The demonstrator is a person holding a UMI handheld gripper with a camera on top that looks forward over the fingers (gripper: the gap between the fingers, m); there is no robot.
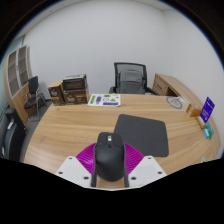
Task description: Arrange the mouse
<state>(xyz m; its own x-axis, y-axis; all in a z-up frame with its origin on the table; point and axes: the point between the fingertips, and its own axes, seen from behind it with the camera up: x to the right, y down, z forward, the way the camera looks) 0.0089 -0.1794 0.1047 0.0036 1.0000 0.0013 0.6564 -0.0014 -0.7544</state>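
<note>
Gripper (109, 172): its two fingers are closed on the mouse, one magenta pad pressing each flank.
Mouse (109, 157): black, held between the pads, nose pointing away from the camera; whether its underside touches the table cannot be told from this view.
Mouse mat (142, 134): dark grey rectangle lying flat on the table, just beyond the mouse and to its right, apart from it.
Table (70, 125): pale wood top that stretches ahead of the mouse.
Office chair (130, 78): black, standing at the far side of the table, well beyond the mouse.
Cardboard boxes (70, 90): on the far left part of the table, well away from the mouse.
</note>
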